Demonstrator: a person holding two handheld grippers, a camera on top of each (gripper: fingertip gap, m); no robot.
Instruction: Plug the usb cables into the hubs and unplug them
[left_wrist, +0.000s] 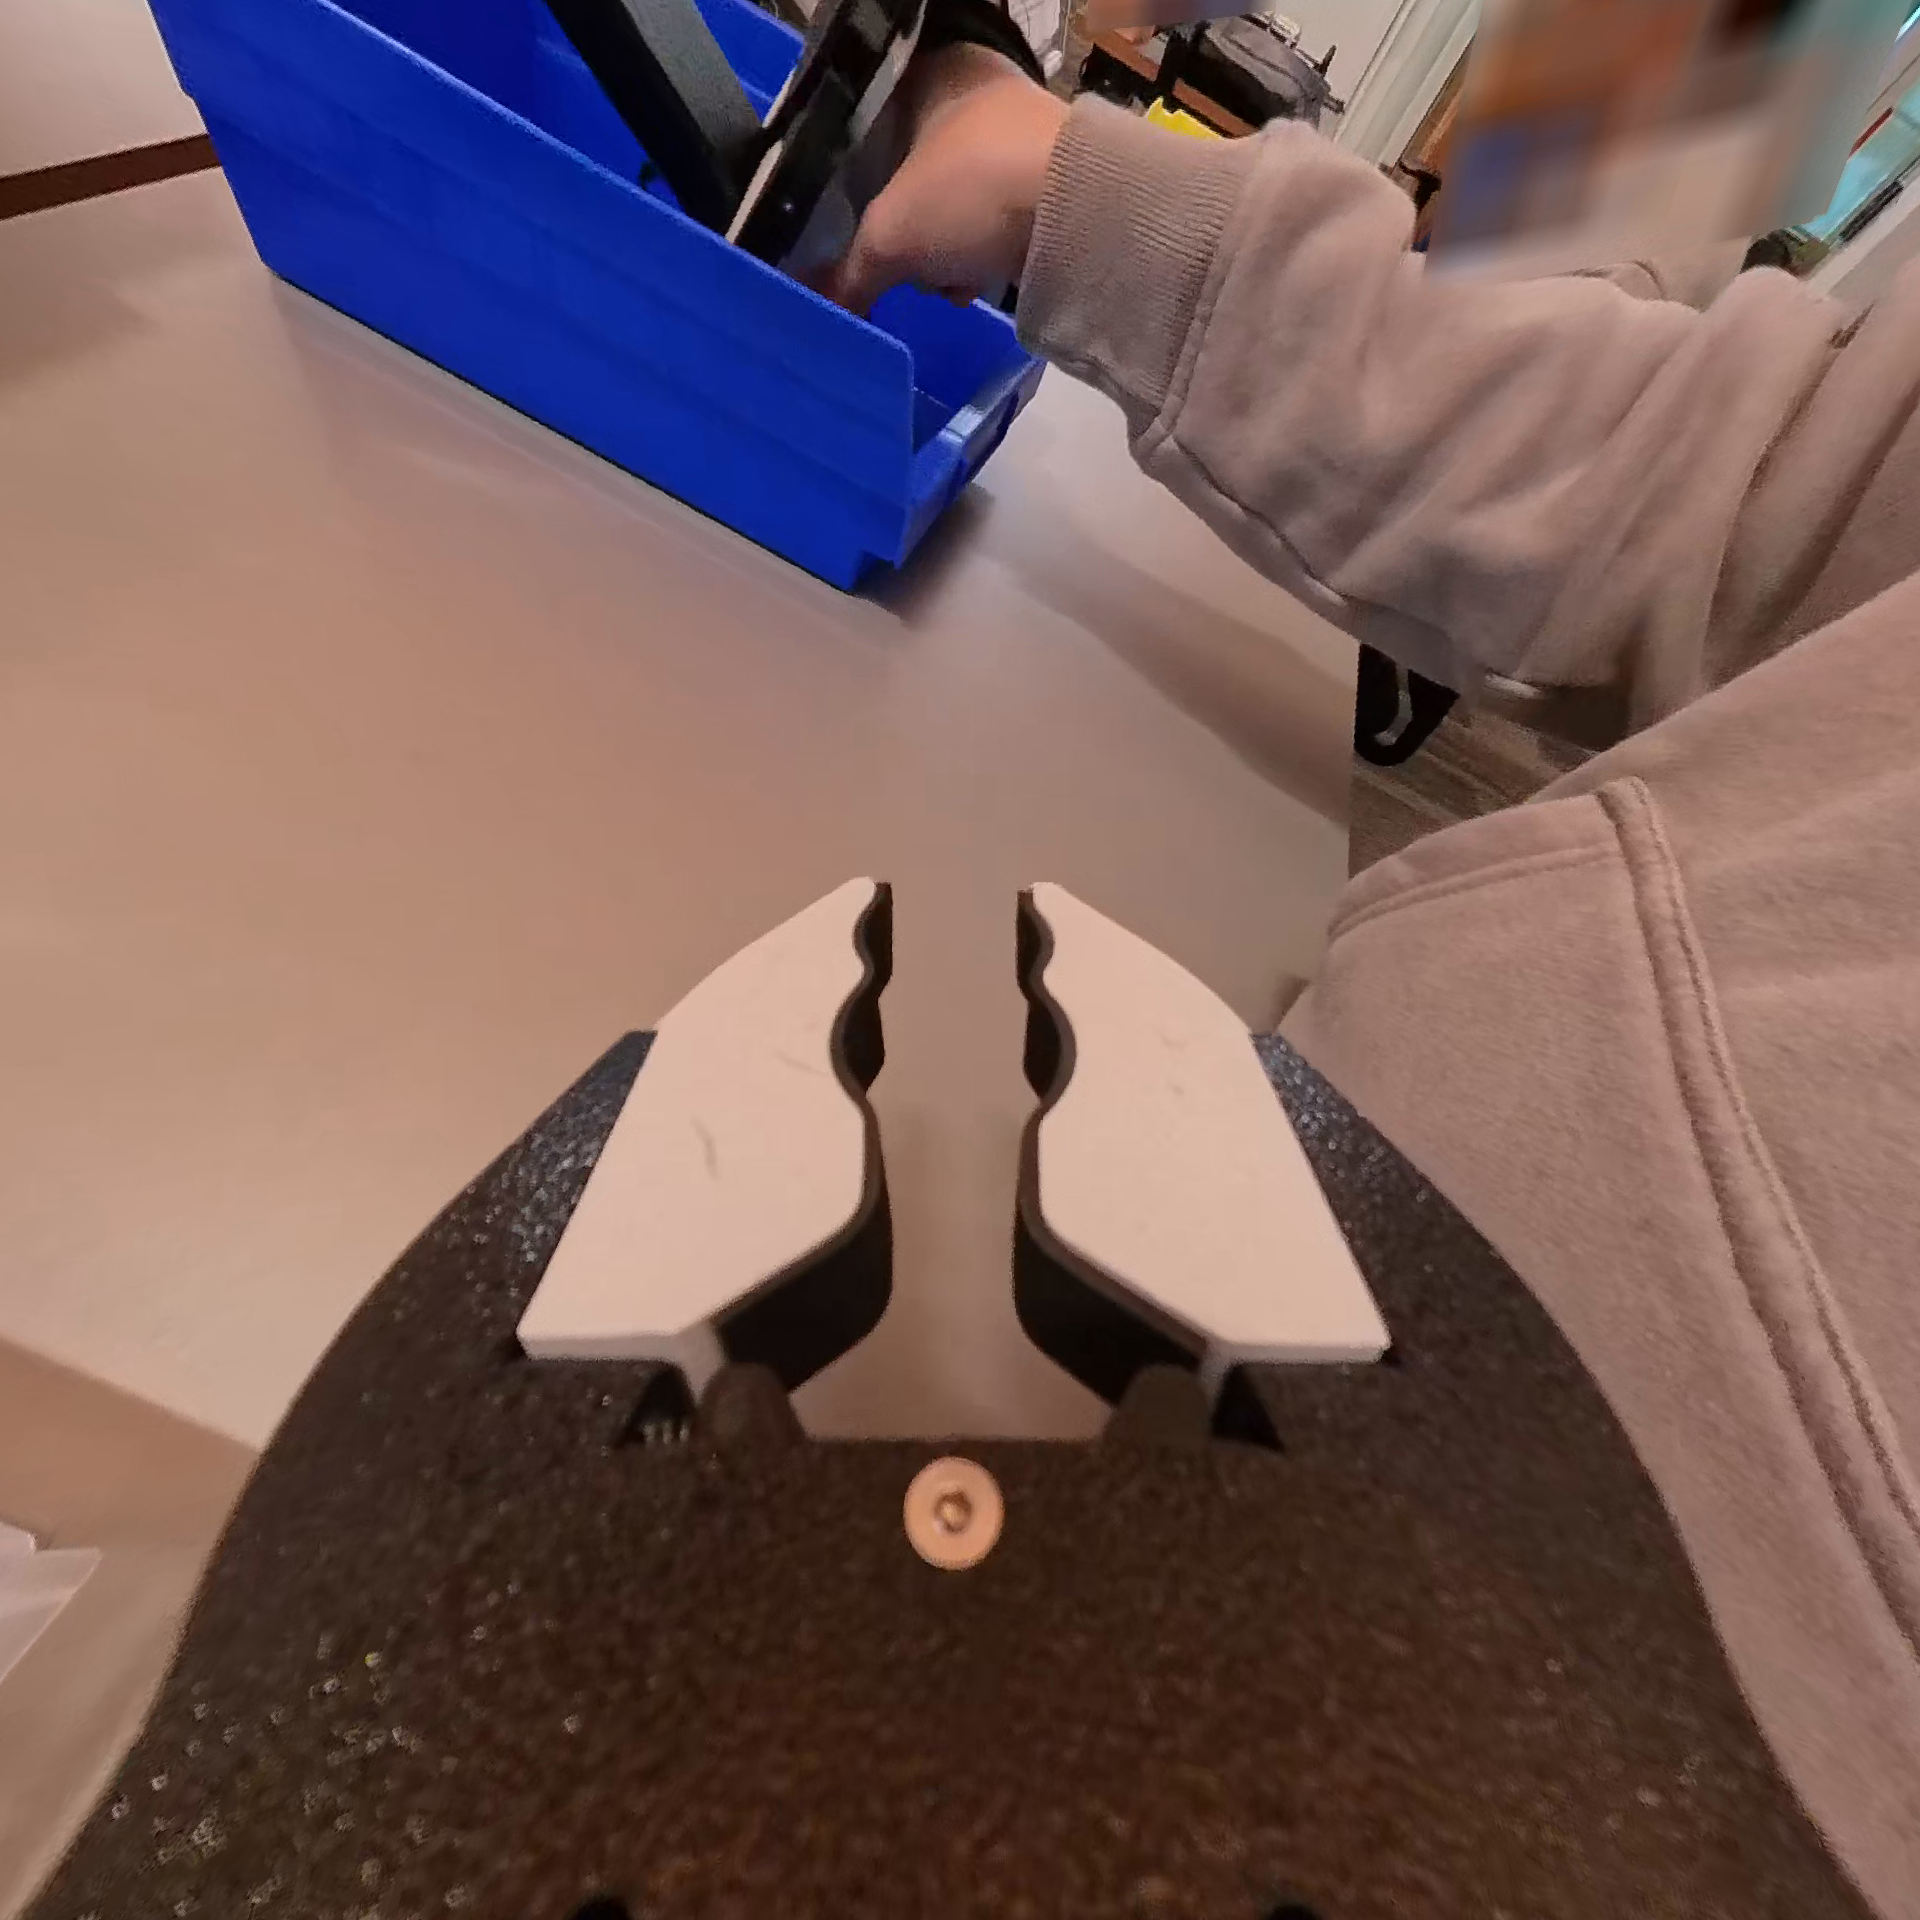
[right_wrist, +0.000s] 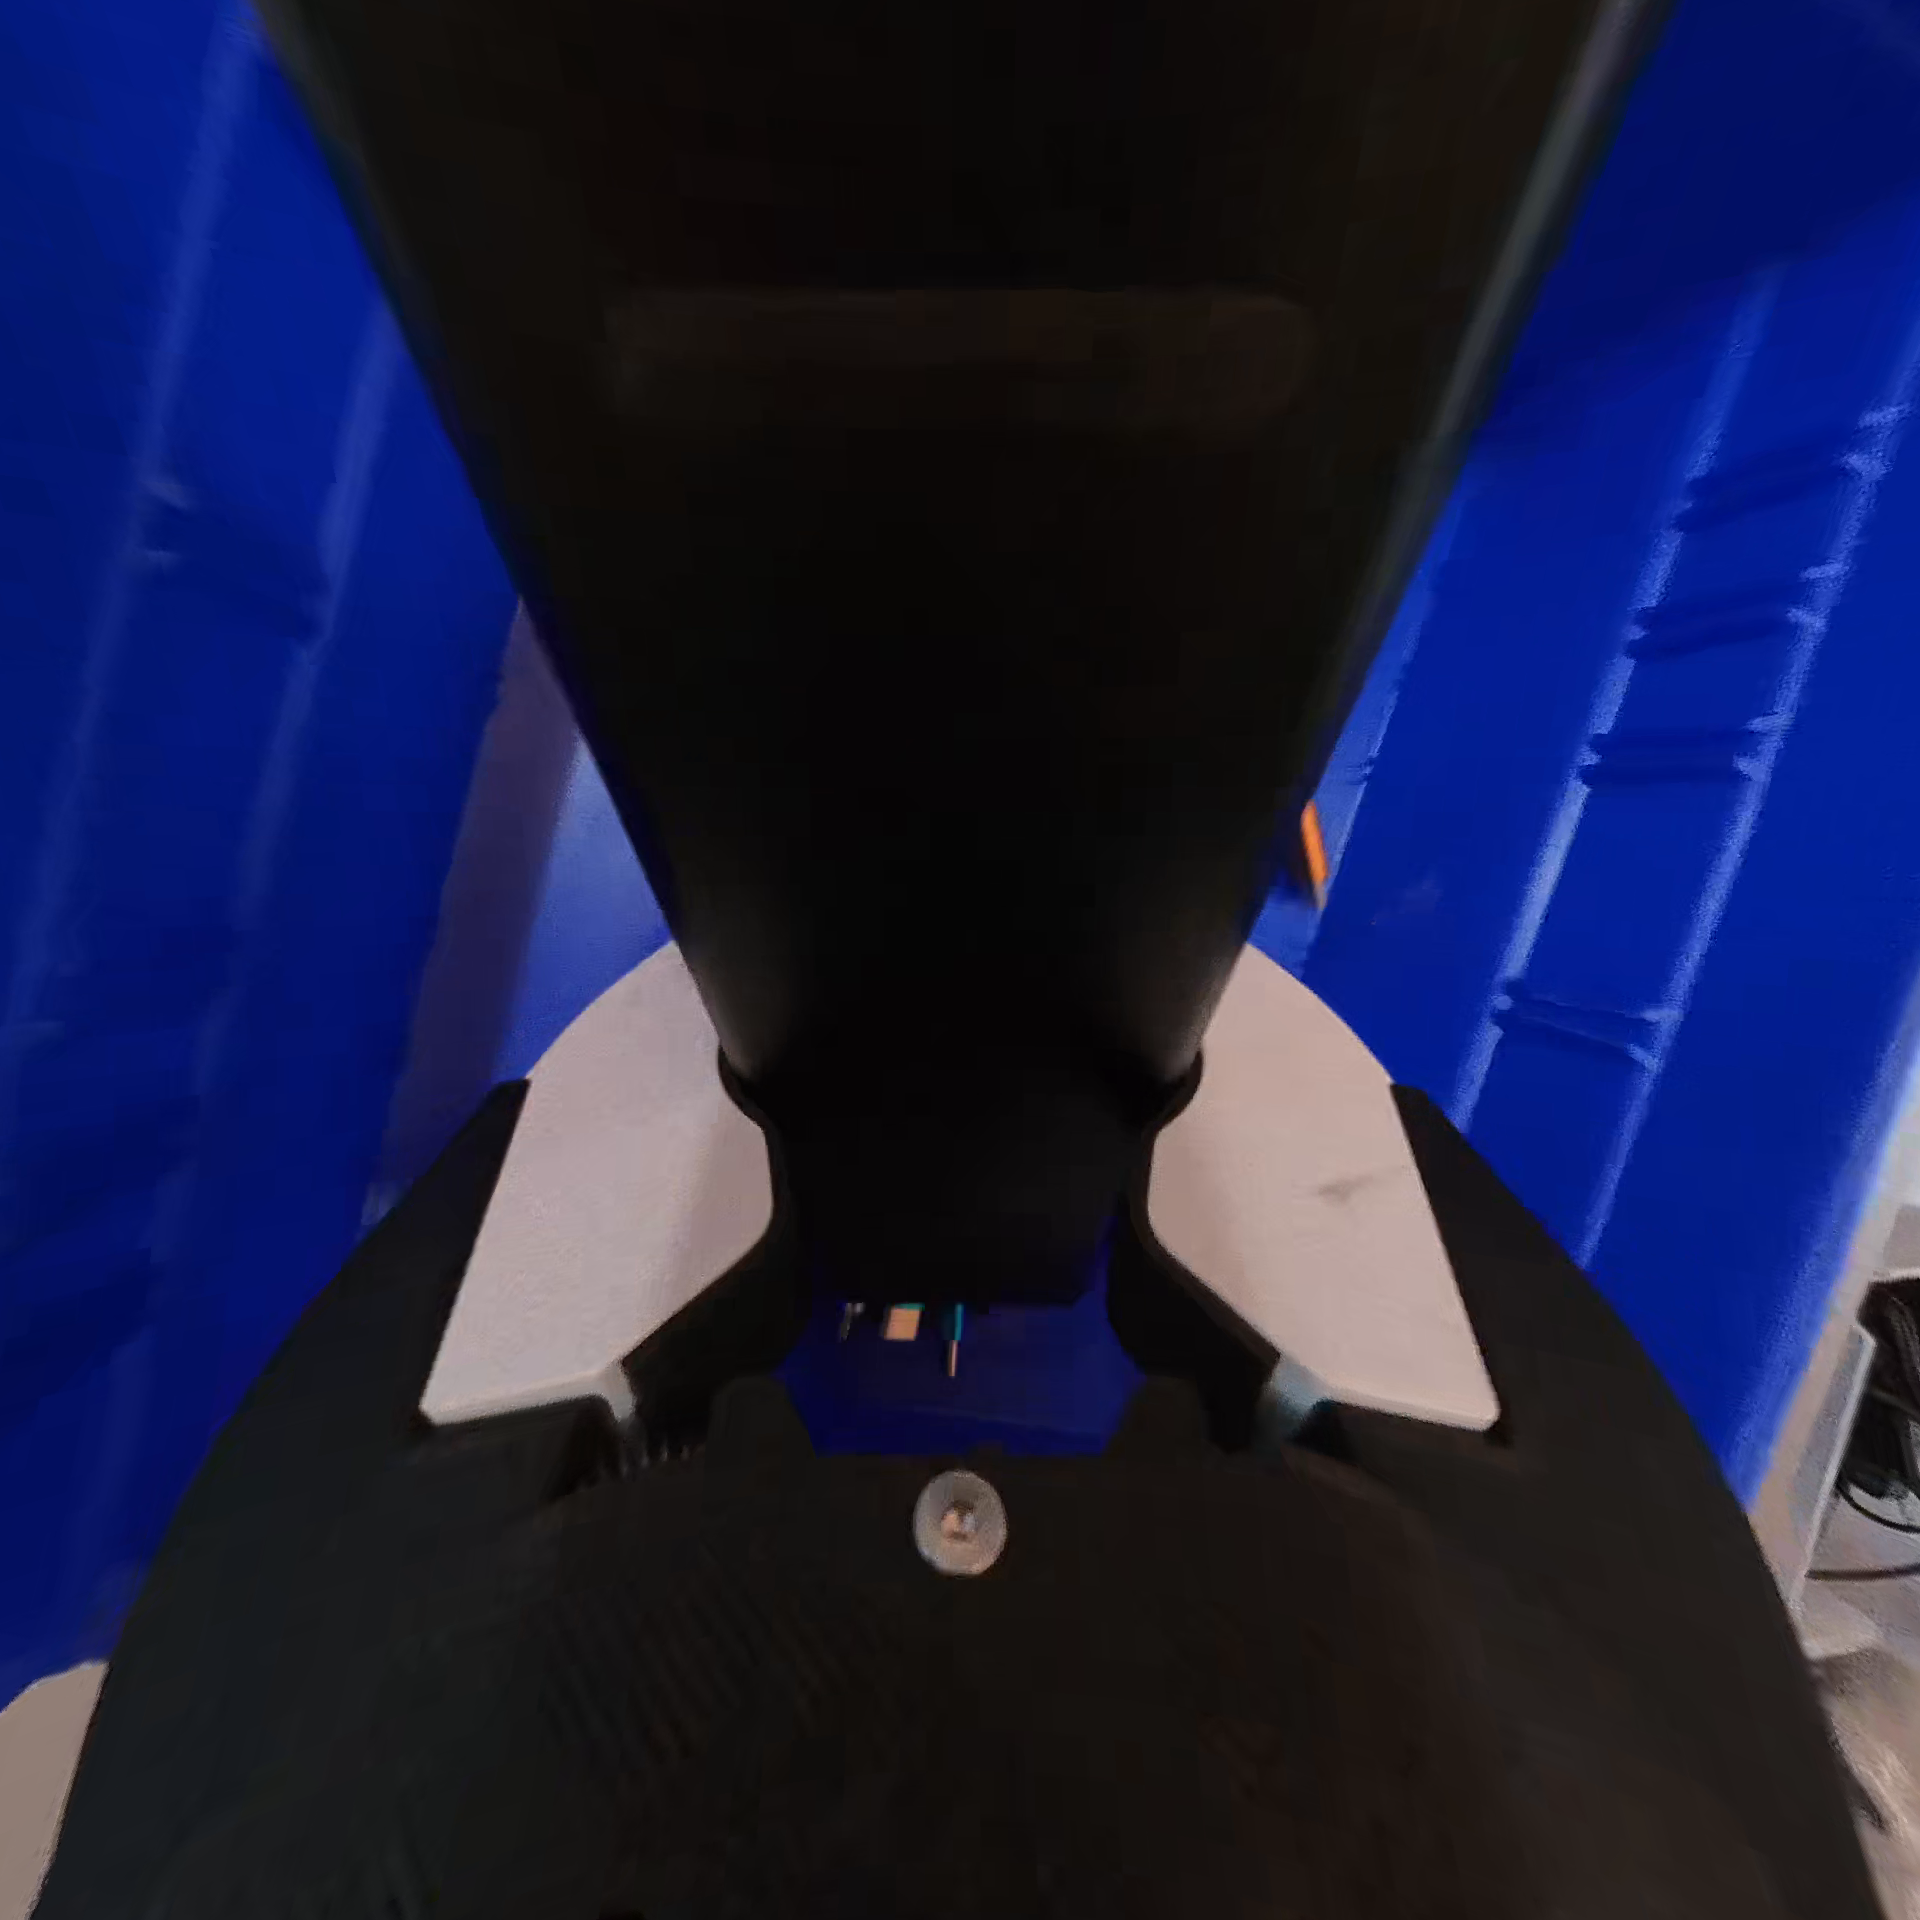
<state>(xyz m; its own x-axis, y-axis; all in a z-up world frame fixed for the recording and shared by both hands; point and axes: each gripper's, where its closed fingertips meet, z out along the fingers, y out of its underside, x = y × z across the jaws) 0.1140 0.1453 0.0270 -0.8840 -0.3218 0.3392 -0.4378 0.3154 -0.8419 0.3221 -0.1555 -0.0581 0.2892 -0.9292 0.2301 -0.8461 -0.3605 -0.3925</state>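
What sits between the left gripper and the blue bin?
Only bare table between left gripper and blue bin, per the left wrist view.

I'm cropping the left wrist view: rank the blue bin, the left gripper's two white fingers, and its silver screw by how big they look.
1. Blue bin, though it sits farther off.
2. The white fingers, which look alike; nearness enlarges them.
3. Silver screw, plainly smallest.
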